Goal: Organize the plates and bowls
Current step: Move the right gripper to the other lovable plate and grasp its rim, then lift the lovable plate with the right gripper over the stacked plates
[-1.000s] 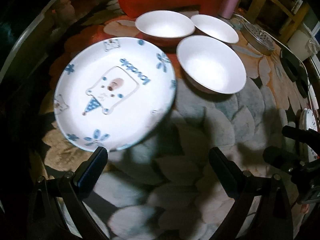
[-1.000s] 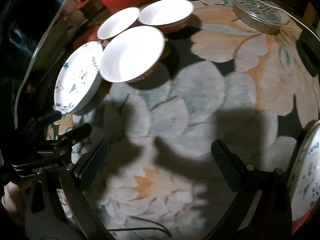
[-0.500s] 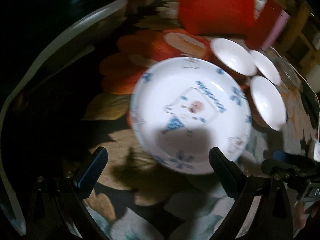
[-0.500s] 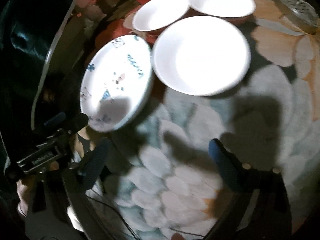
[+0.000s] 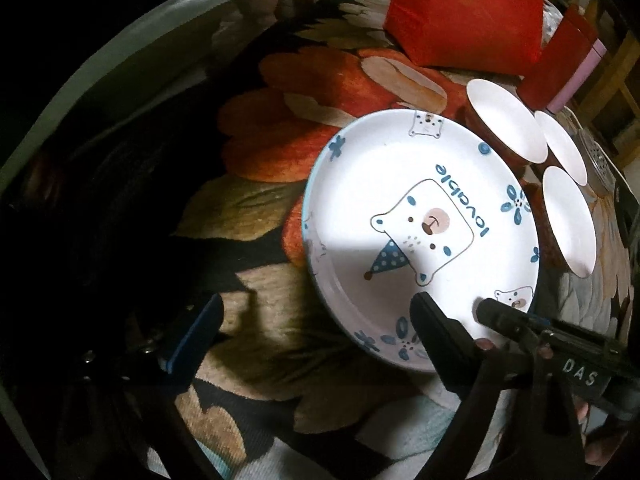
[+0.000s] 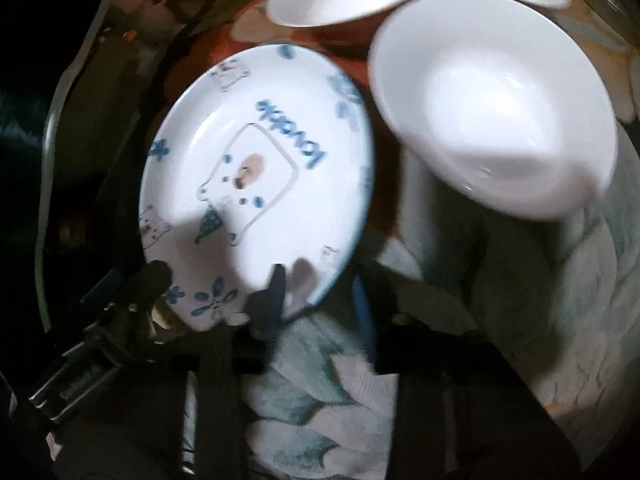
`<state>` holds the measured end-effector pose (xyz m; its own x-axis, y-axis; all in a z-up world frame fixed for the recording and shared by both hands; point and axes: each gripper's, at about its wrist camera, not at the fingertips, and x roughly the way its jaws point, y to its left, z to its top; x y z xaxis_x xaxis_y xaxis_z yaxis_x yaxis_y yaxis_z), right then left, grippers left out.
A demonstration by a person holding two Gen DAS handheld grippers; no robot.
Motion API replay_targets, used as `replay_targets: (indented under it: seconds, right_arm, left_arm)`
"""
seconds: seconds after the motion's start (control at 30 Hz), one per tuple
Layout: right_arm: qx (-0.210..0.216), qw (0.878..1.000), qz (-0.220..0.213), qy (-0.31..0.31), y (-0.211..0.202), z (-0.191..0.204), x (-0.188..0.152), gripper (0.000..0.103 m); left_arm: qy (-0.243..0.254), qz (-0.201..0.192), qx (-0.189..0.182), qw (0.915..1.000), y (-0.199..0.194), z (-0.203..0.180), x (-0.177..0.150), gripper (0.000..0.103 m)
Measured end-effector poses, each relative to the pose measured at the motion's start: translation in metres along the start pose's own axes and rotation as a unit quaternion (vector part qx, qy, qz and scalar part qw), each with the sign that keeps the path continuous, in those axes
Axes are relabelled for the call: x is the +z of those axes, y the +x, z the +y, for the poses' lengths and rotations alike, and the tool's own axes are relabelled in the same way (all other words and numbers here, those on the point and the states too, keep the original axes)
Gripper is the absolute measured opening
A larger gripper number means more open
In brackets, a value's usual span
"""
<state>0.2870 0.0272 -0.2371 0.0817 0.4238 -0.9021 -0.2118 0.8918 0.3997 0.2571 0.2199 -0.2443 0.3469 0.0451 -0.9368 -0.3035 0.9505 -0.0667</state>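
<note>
A white plate with a blue bear drawing and the word "lovable" [image 5: 424, 236] lies on the flowered tablecloth; it also shows in the right wrist view [image 6: 256, 176]. My left gripper [image 5: 316, 332] is open, its right finger over the plate's near rim. My right gripper [image 6: 320, 296] has its jaws close together at the plate's near rim, one finger over the rim; the view is blurred. It also shows in the left wrist view [image 5: 504, 316]. Three white bowls [image 5: 568, 220] [image 5: 506, 120] [image 5: 562, 148] stand beyond the plate, the nearest one [image 6: 492, 100] right of it.
A red bag [image 5: 468, 8] and a red and pink container [image 5: 568, 68] stand at the back. A perforated metal lid [image 5: 598, 156] lies at the far right. The table's rim [image 5: 100, 64] curves along the left.
Both grippers have moved in to the plate's near rim. The right gripper's jaws have narrowed from wide open to a small gap at the rim. The left gripper stays open.
</note>
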Motion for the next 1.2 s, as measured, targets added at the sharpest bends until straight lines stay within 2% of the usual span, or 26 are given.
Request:
replay_targets:
  seconds: [0.23,0.37,0.5,0.6,0.63,0.77,0.9,0.97,1.07,1.2]
  right_arm:
    - [0.008,0.999,0.017,-0.046,-0.004,-0.012,-0.005,0.024]
    - [0.018,0.997,0.042,-0.069,-0.011,-0.023,-0.015,0.023]
    - [0.021,0.991,0.085,-0.099,-0.019,-0.041,-0.031,0.023]
    - [0.018,0.992,0.083,-0.098,-0.027,-0.053,-0.038,0.022]
    - [0.017,0.992,0.072,-0.1,-0.031,-0.055,-0.037,0.022]
    - [0.017,0.995,0.049,-0.08,-0.037,-0.059,-0.035,0.023]
    - [0.015,0.996,0.06,-0.061,-0.027,-0.059,-0.037,0.025]
    - [0.013,0.996,0.065,-0.057,-0.023,-0.058,-0.036,0.025]
    - [-0.001,0.996,0.062,-0.059,-0.023,-0.058,-0.034,0.025]
    - [-0.014,0.996,0.042,-0.082,-0.024,-0.054,-0.035,0.023]
  left_arm:
    - [0.011,0.001,-0.004,0.9999,-0.001,-0.004,0.001,0.093]
    - [0.014,0.002,-0.01,0.9998,-0.001,-0.005,0.001,0.093]
    - [0.035,0.008,-0.022,0.9991,0.003,-0.016,0.0,0.087]
    - [0.06,0.015,-0.028,0.9977,0.008,-0.031,-0.003,0.082]
    - [0.067,0.018,-0.029,0.9972,0.01,-0.036,-0.004,0.078]
    - [0.099,0.041,-0.041,0.9934,0.02,-0.06,-0.006,0.047]
    - [0.113,0.038,-0.031,0.9923,0.021,-0.07,-0.01,0.046]
    - [0.11,0.036,-0.028,0.9929,0.02,-0.067,-0.011,0.033]
    - [0.101,0.04,-0.032,0.9936,0.018,-0.059,-0.012,0.023]
    - [0.102,0.043,-0.031,0.9933,0.015,-0.054,-0.019,0.021]
